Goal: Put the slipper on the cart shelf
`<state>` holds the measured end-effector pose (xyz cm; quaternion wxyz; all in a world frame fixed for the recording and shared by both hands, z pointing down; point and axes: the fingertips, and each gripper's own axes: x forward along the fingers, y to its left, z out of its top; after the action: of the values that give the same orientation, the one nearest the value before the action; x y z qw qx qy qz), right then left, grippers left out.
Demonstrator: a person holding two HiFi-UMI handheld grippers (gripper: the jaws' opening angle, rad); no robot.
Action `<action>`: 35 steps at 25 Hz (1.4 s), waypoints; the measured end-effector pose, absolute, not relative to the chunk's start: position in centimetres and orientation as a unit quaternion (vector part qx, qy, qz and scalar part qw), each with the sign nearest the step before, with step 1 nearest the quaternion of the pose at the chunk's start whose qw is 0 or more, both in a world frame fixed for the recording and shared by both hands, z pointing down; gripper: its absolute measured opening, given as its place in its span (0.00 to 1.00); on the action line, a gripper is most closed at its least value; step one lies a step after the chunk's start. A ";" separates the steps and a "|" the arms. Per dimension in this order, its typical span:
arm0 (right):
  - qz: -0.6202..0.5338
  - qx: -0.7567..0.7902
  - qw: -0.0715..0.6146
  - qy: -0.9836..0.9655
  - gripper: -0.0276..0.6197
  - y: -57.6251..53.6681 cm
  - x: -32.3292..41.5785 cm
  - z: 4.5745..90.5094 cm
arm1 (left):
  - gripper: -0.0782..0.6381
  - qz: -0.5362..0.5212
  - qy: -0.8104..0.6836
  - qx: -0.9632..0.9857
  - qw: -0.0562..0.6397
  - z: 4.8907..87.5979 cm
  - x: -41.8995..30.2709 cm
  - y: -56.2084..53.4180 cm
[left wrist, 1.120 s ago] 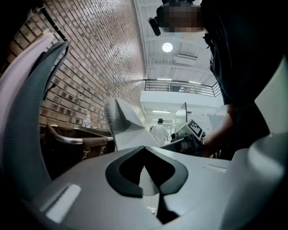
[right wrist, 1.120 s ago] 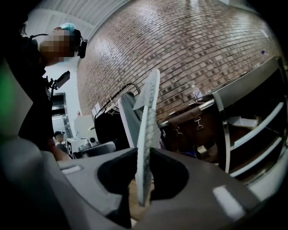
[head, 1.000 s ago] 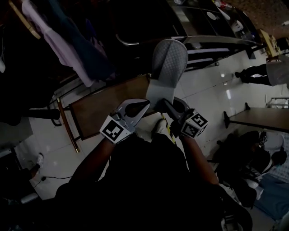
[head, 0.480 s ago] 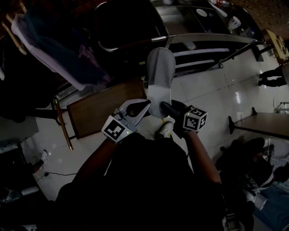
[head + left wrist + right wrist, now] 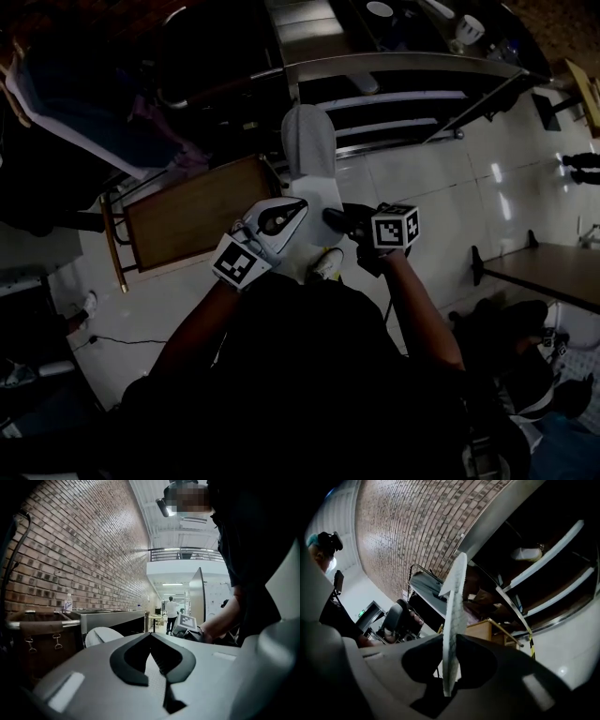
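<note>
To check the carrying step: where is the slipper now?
Head view, centre: the slipper is held at its heel by the right gripper, with its toe toward the metal cart.

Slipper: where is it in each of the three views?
Head view: slipper upper centre, toe toward the metal cart.
Left gripper view: its rounded toe, left of centre.
Right gripper view: edge-on, centre, pinched by the right hand-held gripper.
Shared landmark: the metal cart.
</note>
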<state>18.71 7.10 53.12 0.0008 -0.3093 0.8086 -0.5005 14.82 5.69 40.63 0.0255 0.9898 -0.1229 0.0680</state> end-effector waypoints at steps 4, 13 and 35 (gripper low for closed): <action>-0.519 -0.305 -0.001 0.799 0.14 8.1 21.6 54.2 | 0.11 0.070 -0.120 0.990 0.021 40.2 17.4 6.4; -0.558 -0.312 0.009 0.769 0.15 7.7 24.2 56.9 | 0.11 0.085 -0.105 0.990 0.036 41.9 19.9 5.4; -0.594 -0.345 -0.035 0.726 0.15 -3.6 26.2 60.9 | 0.11 0.045 -0.066 0.995 0.065 44.9 22.8 -6.2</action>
<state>26.18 -3.63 60.94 -0.0350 -0.3447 0.7261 -0.5939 22.84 -6.23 44.90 0.0649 0.9946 -0.0663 0.0455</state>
